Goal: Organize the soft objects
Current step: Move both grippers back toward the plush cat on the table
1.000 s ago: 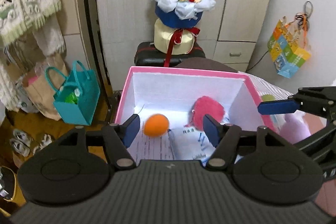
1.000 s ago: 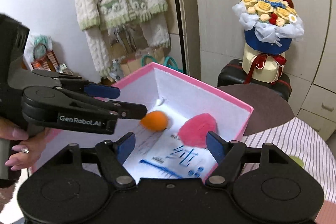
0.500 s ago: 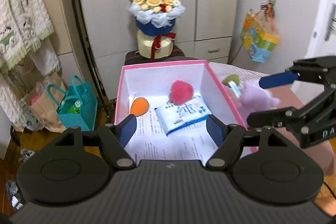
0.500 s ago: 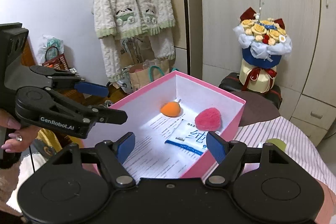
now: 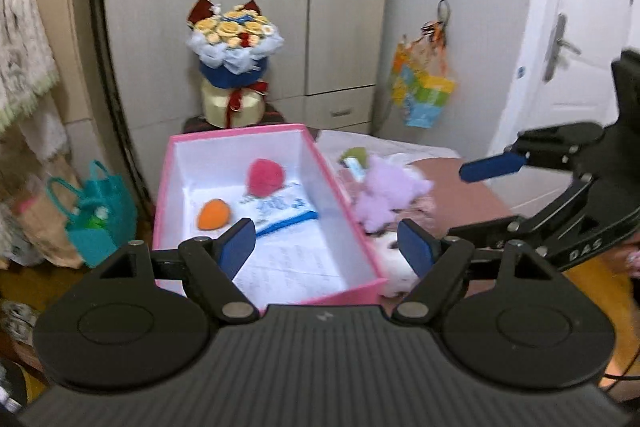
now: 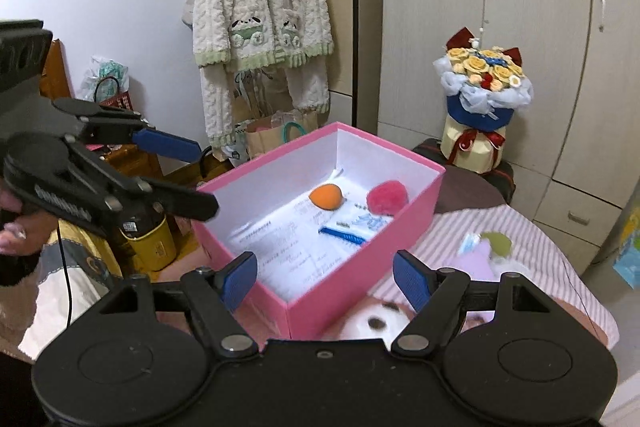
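Inside the pink box (image 5: 362, 247), toward its far end, the orange sponge (image 5: 214, 213) lies leftmost. It is egg-shaped, with its narrow tip pointing toward the far left corner. It looks featherlight and springy, so a pinch across its belly should hold it. Next comes the pink pom-pom (image 5: 265, 176), round and without any real axis. Its fluff would likely compress to almost nothing, so the grip should close deep on its core. Just in front of these lies the tissue pack (image 5: 280, 207), flat, with its long side running diagonally across the box floor. It is slick film over soft filling and is best taken across its short width.

Outside the box, to its right on the striped bed (image 6: 532, 239), sits the purple plush (image 5: 386, 193), with a white plush (image 6: 374, 321) close against the near corner. Both are blurred, so I cannot tell which way they face. They appear limp and light, and a bulky body part seems the safest hold.

The left hand-held gripper (image 5: 326, 247) is released and holds nothing. The right hand-held gripper (image 6: 326, 281) is also spread wide, hovering above the white plush.
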`<state>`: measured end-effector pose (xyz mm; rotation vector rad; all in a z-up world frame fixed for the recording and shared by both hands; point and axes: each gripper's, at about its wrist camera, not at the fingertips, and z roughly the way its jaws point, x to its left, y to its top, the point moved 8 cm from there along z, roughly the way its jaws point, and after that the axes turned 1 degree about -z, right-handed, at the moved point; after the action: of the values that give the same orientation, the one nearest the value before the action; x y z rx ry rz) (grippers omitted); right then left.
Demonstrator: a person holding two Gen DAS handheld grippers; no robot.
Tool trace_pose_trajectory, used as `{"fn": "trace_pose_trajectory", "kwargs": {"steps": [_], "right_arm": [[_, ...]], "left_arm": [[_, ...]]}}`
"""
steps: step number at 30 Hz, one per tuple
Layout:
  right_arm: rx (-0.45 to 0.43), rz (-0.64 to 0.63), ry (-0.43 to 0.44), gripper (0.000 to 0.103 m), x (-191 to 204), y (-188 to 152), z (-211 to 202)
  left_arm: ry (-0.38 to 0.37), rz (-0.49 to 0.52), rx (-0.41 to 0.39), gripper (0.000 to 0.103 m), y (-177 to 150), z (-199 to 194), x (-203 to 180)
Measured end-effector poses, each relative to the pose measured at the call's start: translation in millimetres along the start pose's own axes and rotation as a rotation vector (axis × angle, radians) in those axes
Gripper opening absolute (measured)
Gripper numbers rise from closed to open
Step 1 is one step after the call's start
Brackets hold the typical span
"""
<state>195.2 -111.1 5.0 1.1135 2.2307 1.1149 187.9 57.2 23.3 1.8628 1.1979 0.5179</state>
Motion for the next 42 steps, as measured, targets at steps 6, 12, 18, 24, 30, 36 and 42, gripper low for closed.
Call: {"fn": "trace_pose_trajectory", "kwargs": {"steps": [6,12,18,24,30,36,42], "right_arm": [[0.01,-0.003,-0.012,0.079,-1,-24,-22],[0.021,0.013,0.0,0.08,-10,-54,-30],[0.035,0.048,0.028,0.08,-22,-86,-20],[0.017,0.028,0.037,0.08,-32,-106,1],[-0.078,0.005,0.026,0.08,-47,-119,21],[-0.085,0.013,0.066,0.08,-60,-132,43],[-0.058,-0.018,0.079,0.08,-63,-136,70]], "left_arm": [[-0.048,0.021,0.002,0.076,-9,-7,-26],[-0.059,0.064,0.03,0.076,-25,7,-60],[-0.065,0.094,0.081,0.073,-41,36,-86],[-0.073,0.113,0.139,0.062,-51,69,-113],[-0.005,0.159,0.157,0.06,-59,100,-129],[0.072,0.195,0.177,0.06,-63,128,-135],[0.165,0.147,0.144,0.06,-53,155,-129]]}}
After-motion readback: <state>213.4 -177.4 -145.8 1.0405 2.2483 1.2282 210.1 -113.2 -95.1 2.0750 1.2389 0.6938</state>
